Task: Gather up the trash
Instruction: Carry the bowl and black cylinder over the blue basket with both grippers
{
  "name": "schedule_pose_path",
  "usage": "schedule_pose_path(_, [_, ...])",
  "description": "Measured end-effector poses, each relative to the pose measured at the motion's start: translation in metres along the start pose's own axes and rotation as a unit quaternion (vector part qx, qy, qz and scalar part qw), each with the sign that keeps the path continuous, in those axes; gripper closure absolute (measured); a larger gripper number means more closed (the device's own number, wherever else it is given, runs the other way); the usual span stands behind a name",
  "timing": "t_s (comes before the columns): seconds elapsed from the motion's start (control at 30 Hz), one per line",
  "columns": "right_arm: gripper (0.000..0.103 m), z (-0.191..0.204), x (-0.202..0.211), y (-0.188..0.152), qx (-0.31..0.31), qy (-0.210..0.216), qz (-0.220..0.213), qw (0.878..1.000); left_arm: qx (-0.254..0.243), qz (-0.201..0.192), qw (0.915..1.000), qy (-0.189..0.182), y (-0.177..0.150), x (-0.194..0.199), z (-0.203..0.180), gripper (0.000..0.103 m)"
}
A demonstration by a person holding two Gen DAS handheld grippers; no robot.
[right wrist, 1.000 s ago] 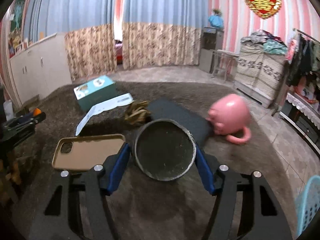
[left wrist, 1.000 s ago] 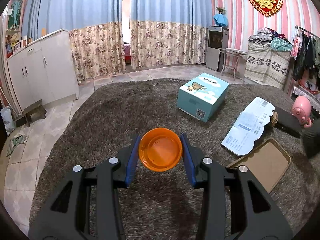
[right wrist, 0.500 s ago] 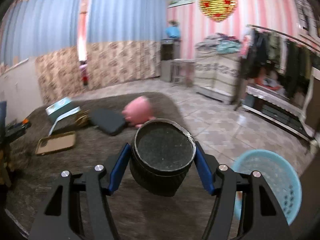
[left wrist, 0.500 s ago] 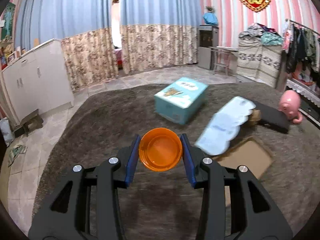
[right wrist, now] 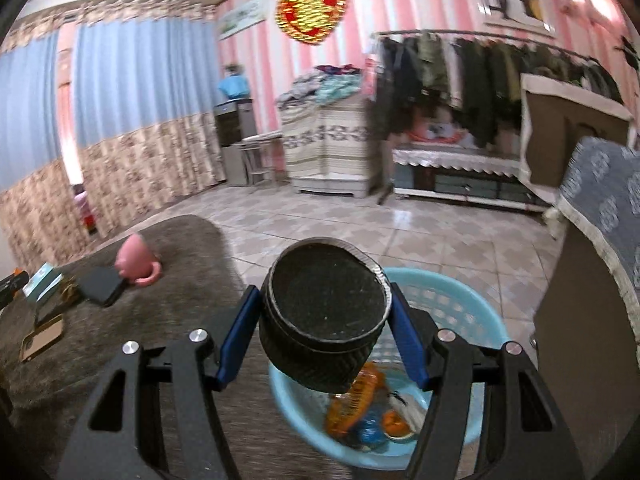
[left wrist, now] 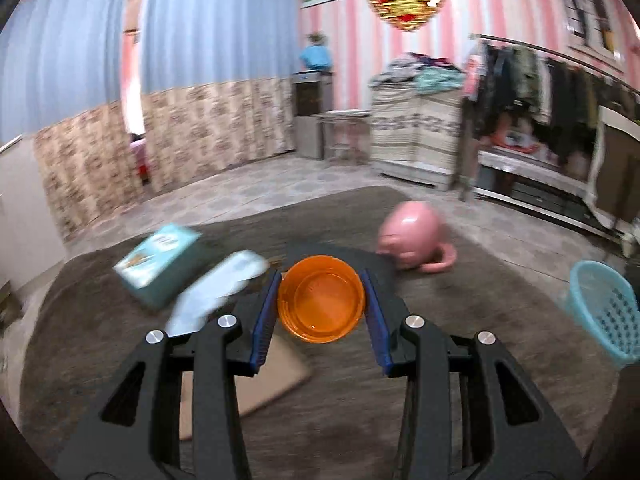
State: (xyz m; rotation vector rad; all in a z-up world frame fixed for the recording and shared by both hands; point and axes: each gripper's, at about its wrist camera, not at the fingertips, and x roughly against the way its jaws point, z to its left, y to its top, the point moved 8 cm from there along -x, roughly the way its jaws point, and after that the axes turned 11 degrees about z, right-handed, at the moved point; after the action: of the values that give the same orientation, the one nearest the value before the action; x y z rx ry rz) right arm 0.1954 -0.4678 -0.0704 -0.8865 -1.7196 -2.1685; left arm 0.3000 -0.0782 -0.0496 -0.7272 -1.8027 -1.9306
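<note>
My left gripper [left wrist: 321, 300] is clamped on an orange plastic cup [left wrist: 321, 299], its blue pads pressing the rim from both sides, the open mouth facing the camera. My right gripper [right wrist: 325, 320] is clamped the same way on a black round container [right wrist: 324, 316], wider than the cup, tilted so its flat dark end faces me; a thin silvery edge peels away at its upper right.

Under the right gripper sits a light blue basket [right wrist: 448, 300] on the tiled floor, at the edge of the rug. The black container hangs over the basket's near side. Inside the basket lie orange and blue wrappers [right wrist: 360, 408], crumpled together; I cannot tell exactly what they are.

From the left wrist the same basket [left wrist: 600, 312] shows off to the right, well apart from the orange cup. Ahead of the cup, on the dark brown rug [left wrist: 460, 320], lies a pink mug [left wrist: 412, 236] tipped on its side. To the left are a teal box [left wrist: 160, 264] and a white paper sheet [left wrist: 212, 288], both blurred. A tan flat piece [left wrist: 272, 376] lies under the left gripper's fingers. A dark flat pad sits behind the cup, mostly hidden.
</note>
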Motion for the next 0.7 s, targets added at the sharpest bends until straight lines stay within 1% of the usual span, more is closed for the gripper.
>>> schedule_pose_path(0.07, [0.04, -0.013, -0.003, 0.0, -0.013, -0.007, 0.0, 1.0, -0.014, -0.002, 0.9998, -0.016, 0.002, 0.0, -0.027, 0.063])
schedule_pose_path(0.2, [0.04, -0.032, -0.01, 0.002, -0.025, -0.021, 0.003, 0.999, -0.038, 0.004, 0.997, -0.067, 0.003, -0.007, -0.092, 0.063])
schedule_pose_path(0.27, [0.04, -0.037, -0.014, 0.002, -0.021, -0.03, 0.006, 0.999, -0.051, 0.008, 0.9953, -0.081, 0.002, -0.012, -0.118, 0.063])
schedule_pose_path(0.3, [0.04, -0.039, -0.017, 0.004, -0.02, -0.033, 0.007, 0.999, -0.062, 0.01, 0.994, -0.09, 0.0, -0.015, -0.137, 0.063])
schedule_pose_path(0.37, [0.04, -0.042, -0.02, 0.0, -0.02, -0.038, 0.011, 0.999, -0.075, 0.013, 0.9919, -0.102, -0.002, -0.018, -0.16, 0.063])
schedule_pose_path(0.43, [0.04, -0.048, -0.025, -0.004, -0.028, -0.038, 0.018, 0.999, -0.093, 0.017, 0.9883, -0.119, -0.004, -0.023, -0.191, 0.063])
schedule_pose_path(0.47, [0.04, -0.051, -0.026, -0.006, -0.032, -0.038, 0.021, 0.999, -0.097, 0.017, 0.9874, -0.124, -0.005, -0.024, -0.199, 0.063])
schedule_pose_path(0.5, [0.04, -0.054, -0.028, -0.009, -0.037, -0.038, 0.025, 0.998, -0.102, 0.02, 0.985, -0.137, -0.007, -0.027, -0.215, 0.063])
schedule_pose_path(0.57, [0.04, -0.06, -0.033, -0.012, -0.041, -0.044, 0.031, 0.998, -0.111, 0.029, 0.9806, -0.159, -0.012, -0.03, -0.236, 0.063])
schedule_pose_path(0.7, [0.04, -0.068, -0.039, -0.015, -0.047, -0.05, 0.038, 0.997, -0.128, 0.041, 0.9739, -0.182, -0.023, -0.037, -0.271, 0.063])
